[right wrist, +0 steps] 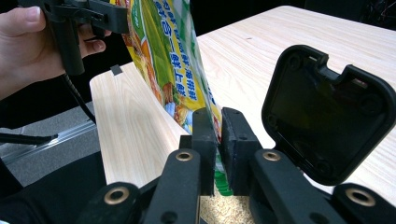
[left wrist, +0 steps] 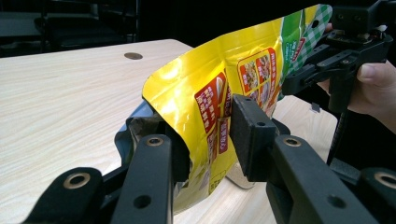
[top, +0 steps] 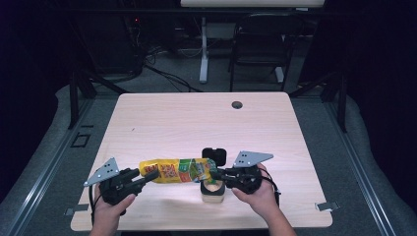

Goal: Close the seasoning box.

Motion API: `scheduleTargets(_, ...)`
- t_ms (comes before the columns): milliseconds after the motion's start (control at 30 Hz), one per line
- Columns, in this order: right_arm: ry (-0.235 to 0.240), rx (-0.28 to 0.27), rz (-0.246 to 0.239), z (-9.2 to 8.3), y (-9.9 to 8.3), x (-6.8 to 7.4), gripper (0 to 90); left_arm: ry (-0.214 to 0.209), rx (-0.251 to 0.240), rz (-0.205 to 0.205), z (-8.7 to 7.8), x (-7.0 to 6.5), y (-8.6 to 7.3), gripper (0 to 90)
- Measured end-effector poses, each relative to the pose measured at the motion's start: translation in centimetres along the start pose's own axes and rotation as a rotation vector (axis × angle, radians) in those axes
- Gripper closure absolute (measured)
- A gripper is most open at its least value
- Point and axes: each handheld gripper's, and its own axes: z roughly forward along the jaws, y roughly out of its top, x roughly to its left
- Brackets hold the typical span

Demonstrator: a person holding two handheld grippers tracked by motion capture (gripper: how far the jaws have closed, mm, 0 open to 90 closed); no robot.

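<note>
A yellow and green snack bag hangs level above the table, stretched between my two grippers. My left gripper is shut on its torn-open end; one pad presses the printed outside, the other is hidden behind the foil. My right gripper is shut on the green end of the bag, pads close together around the thin edge. Under that end stands a small pale container with its black lid flipped open and beige grains inside.
The wooden table has a round cable hole near its far edge. Beyond it stand a desk leg and a dark chair. A person's hands hold the grippers near the table's front edge.
</note>
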Motion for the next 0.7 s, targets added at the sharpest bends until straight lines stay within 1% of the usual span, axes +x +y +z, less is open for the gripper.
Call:
scheduleTargets(133,-0.001,0.012,0.001,0.00,-0.04,-0.05,83.6,0.000,0.007,-0.001,-0.05,0.11,-0.20,69.9)
scheduleTargets(233,0.006,0.017,-0.002,0.06,-0.04,-0.11,83.4,-0.001,0.018,-0.004,-0.13,0.29,-0.34,69.8)
scheduleTargets(567,0.008,0.038,-0.004,0.40,-0.09,-0.18,83.6,0.000,0.023,-0.008,-0.26,0.56,-0.70,69.8)
scheduleTargets(633,0.010,0.039,-0.004,0.47,-0.09,-0.20,83.8,0.000,0.024,-0.016,-0.27,0.60,-0.77,69.8)
scheduleTargets(667,0.008,0.039,-0.002,0.49,-0.07,-0.17,84.0,0.014,0.019,-0.016,-0.23,0.55,-0.82,69.8)
scheduleTargets(700,0.011,0.040,-0.003,0.52,-0.03,-0.18,84.1,0.000,0.028,-0.016,-0.31,0.64,-0.84,69.8)
